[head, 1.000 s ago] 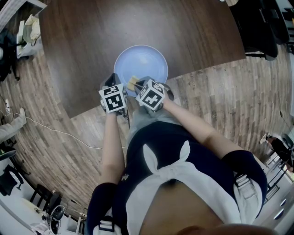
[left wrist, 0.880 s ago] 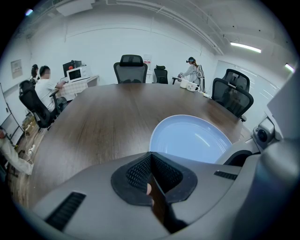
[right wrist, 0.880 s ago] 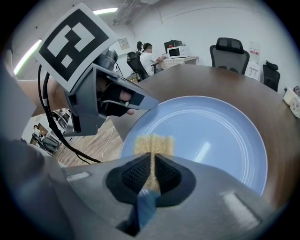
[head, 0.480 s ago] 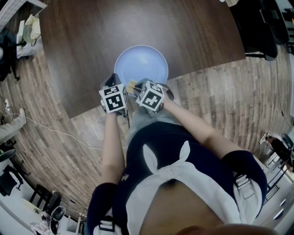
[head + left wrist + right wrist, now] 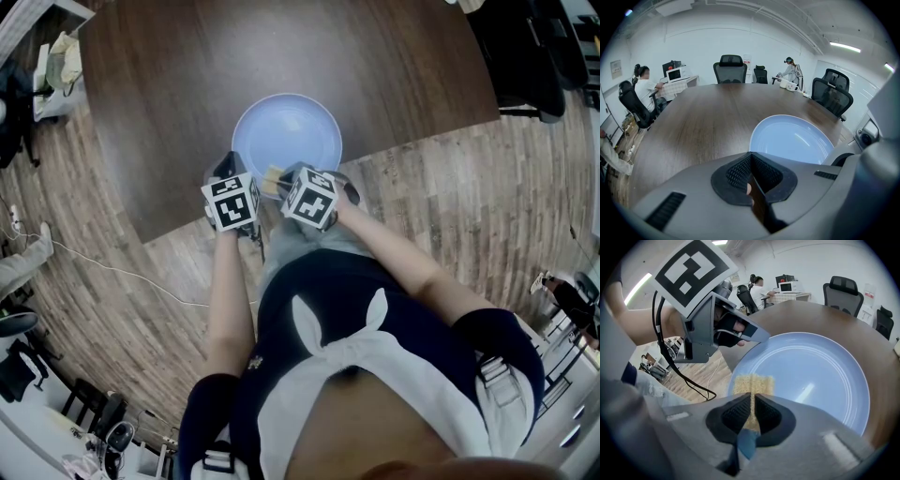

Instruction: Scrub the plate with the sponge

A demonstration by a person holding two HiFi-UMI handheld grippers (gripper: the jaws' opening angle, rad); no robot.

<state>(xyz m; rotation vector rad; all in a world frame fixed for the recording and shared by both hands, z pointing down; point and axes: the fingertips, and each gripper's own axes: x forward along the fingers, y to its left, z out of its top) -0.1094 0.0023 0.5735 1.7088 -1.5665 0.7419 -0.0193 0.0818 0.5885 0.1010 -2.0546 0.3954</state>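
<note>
**Plate** (image 5: 287, 134): round, pale blue and glossy, with a shallow well and a raised rim. A streak of light reflects off its surface. It lies flat on the worktop, close to the near edge.

**Sponge** (image 5: 753, 384): a rectangular block with a coarse yellow-tan face, and a blue layer shows at its rear end. It is pinched edge-on and juts forward over the near-left part of the plate. The views do not show whether it touches the glaze.

**Right hand-held gripper** (image 5: 752, 405): grey moulded shell with black ribbed pads. Its jaws are narrow and clamped on the sponge.

**Left hand-held gripper** (image 5: 751, 172): same build, with its pads pressed together and nothing between them. In the right gripper view its tip sits at the plate's left rim. Whether it makes contact cannot be told.

**Worktop** (image 5: 178, 89): dark brown wood with a fine straight grain and a matte finish. Its near edge is angled just below the plate, and a broad surface runs beyond the plate and to both sides.

**Floor** (image 5: 441, 202): pale wood planks bordering the worktop's near edge.

**Office chairs** (image 5: 731, 68): black and high-backed, ranged along the far side.
</note>
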